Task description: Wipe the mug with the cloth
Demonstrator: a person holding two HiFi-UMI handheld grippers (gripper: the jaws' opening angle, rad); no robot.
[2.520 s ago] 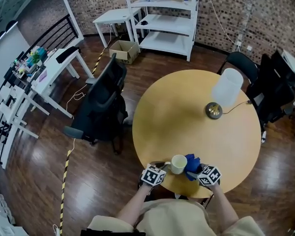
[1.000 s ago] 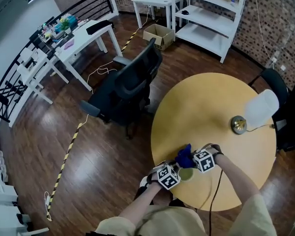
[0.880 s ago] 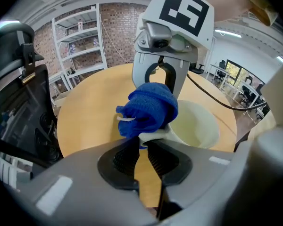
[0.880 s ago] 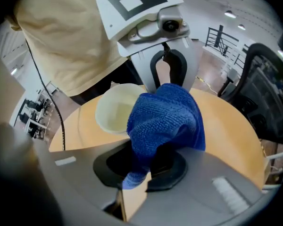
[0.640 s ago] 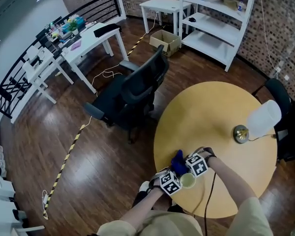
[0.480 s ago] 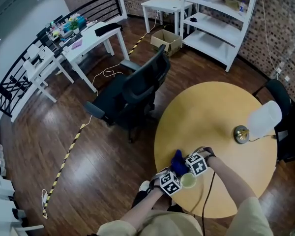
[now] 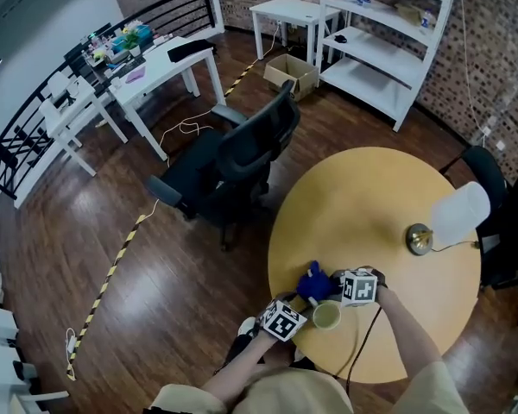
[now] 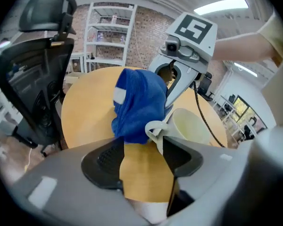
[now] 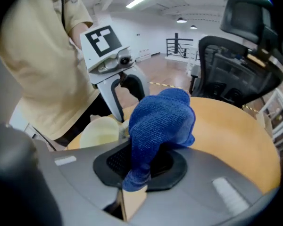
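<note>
The left gripper [image 8: 144, 160] has its jaws spread. They have just been opening, and only bare tabletop shows between them. The mug [image 8: 191, 126] stands upright on the table [image 7: 371, 205] just ahead, its handle near the jaw tips. The right gripper [image 9: 137, 166] pinches the blue cloth [image 9: 160, 119], which is bunched just beside the mug's handle. A lamp [image 7: 432, 227] stands well apart, farther across the table.

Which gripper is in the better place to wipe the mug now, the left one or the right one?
Right. The right gripper is shut on the blue cloth, which is next to the mug. The left gripper has just been opening; its jaws stand apart, empty, the mug just ahead.
</note>
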